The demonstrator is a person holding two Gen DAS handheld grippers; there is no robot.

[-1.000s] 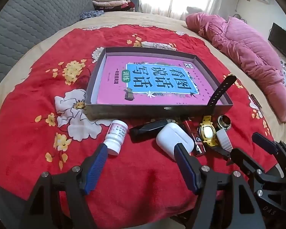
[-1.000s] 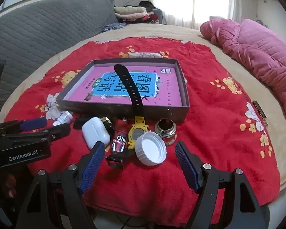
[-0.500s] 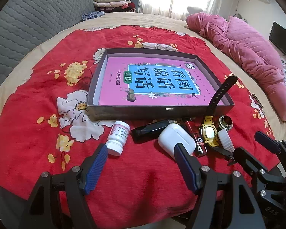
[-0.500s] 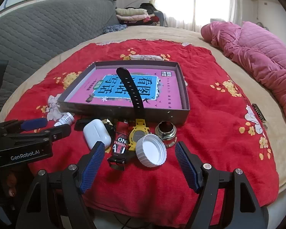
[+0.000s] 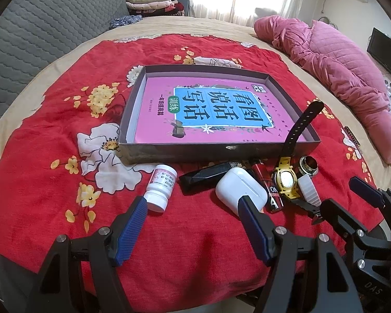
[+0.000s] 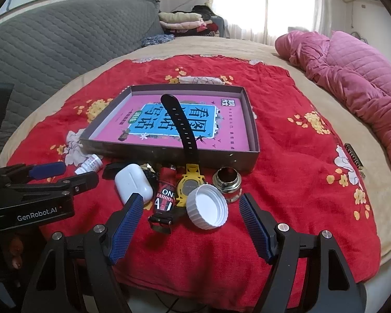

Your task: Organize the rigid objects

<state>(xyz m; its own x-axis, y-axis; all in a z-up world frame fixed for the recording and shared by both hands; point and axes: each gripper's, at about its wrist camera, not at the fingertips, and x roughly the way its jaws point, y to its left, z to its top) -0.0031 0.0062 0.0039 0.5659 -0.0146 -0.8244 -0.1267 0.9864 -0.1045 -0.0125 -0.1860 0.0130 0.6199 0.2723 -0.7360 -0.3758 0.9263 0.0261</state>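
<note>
Small objects (image 6: 169, 190) lie before the tray (image 6: 252, 130), both hand-held grippers wide.

Left black two-finger gripper (image 5: 193, 224) with blue ribbed pads: jaws spread wide, empty, pointing forward and level. Right black gripper (image 6: 190, 225) with matching blue pads: likewise gaping, clasping nothing, parallel and just beside the left.

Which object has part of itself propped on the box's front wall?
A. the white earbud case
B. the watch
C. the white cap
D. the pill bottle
B: the watch lies in front of the box with its black strap rising up over the front wall, while the earbud case, cap and pill bottle rest on the red cloth.
</note>
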